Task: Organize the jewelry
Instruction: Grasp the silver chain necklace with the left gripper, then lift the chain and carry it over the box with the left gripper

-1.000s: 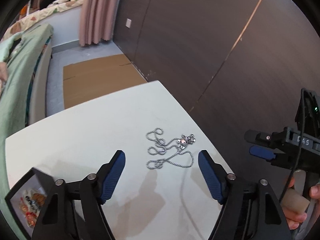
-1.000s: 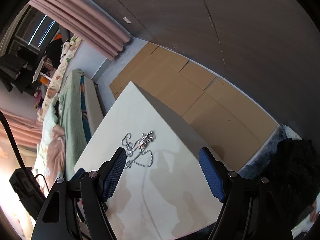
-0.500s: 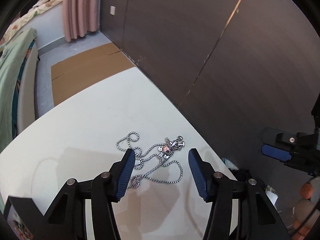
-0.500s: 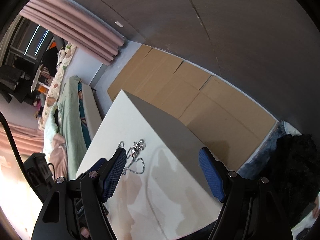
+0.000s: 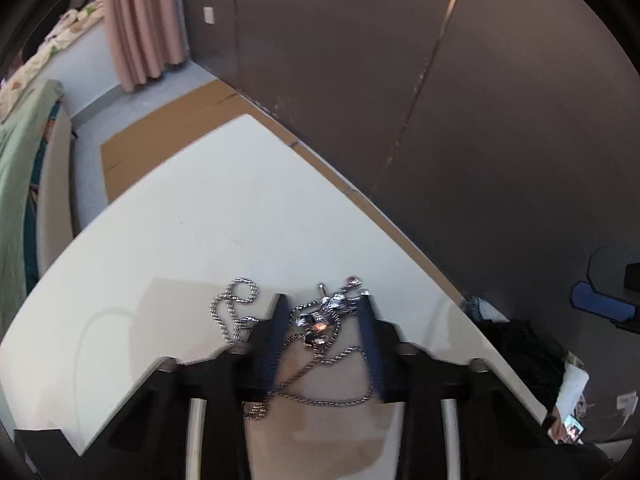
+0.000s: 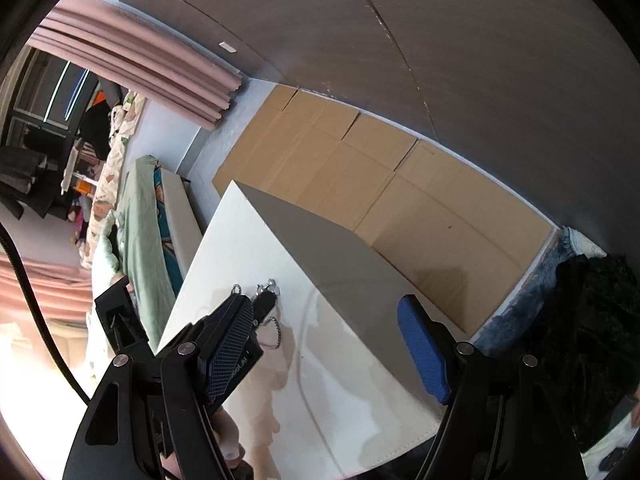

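Note:
A silver chain necklace (image 5: 320,320) with a sparkly pendant lies tangled on the white table (image 5: 224,216). My left gripper (image 5: 323,310) is down at the table with its blue-padded jaws narrowed around the pendant and part of the chain; a gap still shows between pads and pendant. A loop of chain lies outside the left finger (image 5: 276,328). My right gripper (image 6: 326,336) is open and empty above the table's near edge. In the right wrist view the necklace (image 6: 269,312) and the left gripper (image 6: 256,308) show past my left pad.
A dark wardrobe wall (image 5: 440,100) runs along the table's right edge. Cardboard sheets (image 6: 380,184) cover the floor beyond the table. A bed with green bedding (image 5: 20,184) is at the left. Dark clothing (image 6: 592,320) lies at the right.
My left gripper has moved forward and down over the necklace, and its jaws have narrowed from wide open to closely flanking the pendant. The right gripper stays open, shifted slightly.

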`<state>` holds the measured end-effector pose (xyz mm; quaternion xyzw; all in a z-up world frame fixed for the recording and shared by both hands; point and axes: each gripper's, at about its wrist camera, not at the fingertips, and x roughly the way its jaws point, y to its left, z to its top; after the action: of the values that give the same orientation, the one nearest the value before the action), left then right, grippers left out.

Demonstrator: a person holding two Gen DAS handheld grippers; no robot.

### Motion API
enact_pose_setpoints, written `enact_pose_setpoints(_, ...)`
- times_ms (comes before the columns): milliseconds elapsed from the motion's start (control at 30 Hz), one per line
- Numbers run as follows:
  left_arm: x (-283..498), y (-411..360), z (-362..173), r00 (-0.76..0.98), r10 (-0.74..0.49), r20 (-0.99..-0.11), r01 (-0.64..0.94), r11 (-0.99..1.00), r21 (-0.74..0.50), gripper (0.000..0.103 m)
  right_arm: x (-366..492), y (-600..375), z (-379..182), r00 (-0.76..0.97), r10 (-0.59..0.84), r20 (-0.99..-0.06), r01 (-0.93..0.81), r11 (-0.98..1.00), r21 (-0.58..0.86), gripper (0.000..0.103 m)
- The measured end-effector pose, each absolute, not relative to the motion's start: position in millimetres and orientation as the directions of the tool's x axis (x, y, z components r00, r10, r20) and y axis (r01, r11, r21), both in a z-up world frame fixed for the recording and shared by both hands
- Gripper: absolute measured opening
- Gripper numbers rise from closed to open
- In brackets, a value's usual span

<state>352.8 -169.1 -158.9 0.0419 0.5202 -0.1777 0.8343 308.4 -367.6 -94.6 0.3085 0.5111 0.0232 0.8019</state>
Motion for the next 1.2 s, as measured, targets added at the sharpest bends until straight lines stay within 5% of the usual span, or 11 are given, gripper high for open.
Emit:
enact_pose_setpoints(33, 354.0, -167.1, -158.3, 0.390, -0.258, -0.884, 0.334, 0.934, -0.125, 0.015, 308.8, -366.2, -94.4, 0.476, 0.349, -0.807, 0.276, 0.813, 0.513, 0.075)
enact_pose_setpoints(833, 276.1, -79.1, 6.7, 0.628, -0.270, -0.730, 0.254, 0.958, -0.136, 0.015, 309.2, -301.1, -84.9, 0.493, 0.388, -0.778, 0.158, 0.840, 0.519, 0.075)
enact_pose_setpoints(1200, 232.4, -44.0, 71.1, 0.721, -0.245, -0.648, 0.234, 0.966, -0.105, 0.015, 298.6, -243.5, -61.1, 0.497, 0.515, -0.698, -0.059, 0.823, 0.565, 0.075)
